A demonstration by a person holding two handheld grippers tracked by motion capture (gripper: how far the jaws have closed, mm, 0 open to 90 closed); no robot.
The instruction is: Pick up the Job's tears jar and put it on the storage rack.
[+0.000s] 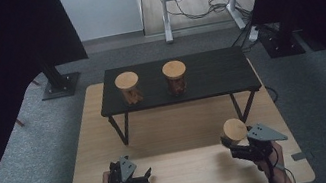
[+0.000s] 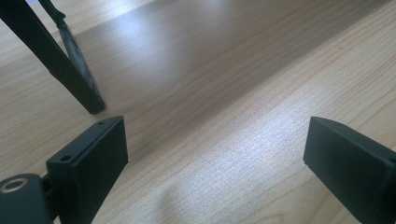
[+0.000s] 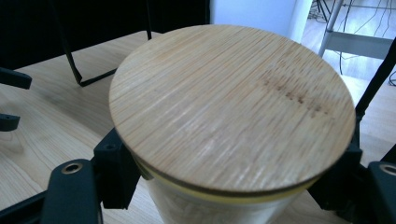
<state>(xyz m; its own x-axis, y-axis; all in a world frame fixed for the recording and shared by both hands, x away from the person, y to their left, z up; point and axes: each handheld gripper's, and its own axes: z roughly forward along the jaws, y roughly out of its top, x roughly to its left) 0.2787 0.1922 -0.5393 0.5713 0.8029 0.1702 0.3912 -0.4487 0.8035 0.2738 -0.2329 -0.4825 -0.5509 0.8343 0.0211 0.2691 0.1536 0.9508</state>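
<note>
Glass below the lid of the jar (image 3: 233, 121) is cut off by the bottom edge of the right gripper view, so its contents cannot be made out there, and in the high view the jar body sits hidden behind the right tongs (image 1: 239, 145) and only the round bamboo lid shows. The right tongs pinch this jar just under the lid, one jaw on each side of the glass, and the jar sits at the near right of the counter (image 1: 169, 136). The left tongs (image 2: 215, 158) are spread wide with nothing between the jaws but bare wood; in the high view they lie at the near left of the counter, well apart from the jar. A black shelf (image 1: 180, 86) stands on thin legs across the far half of the counter, and one leg (image 2: 51, 60) rises just beyond the left jaws. On the shelf stand two more jars with bamboo lids, a left one (image 1: 128, 88) and a right one (image 1: 175, 77), near each other; both hold something brown that is too small to tell. The shelf stands between the tongs and those two jars.
</note>
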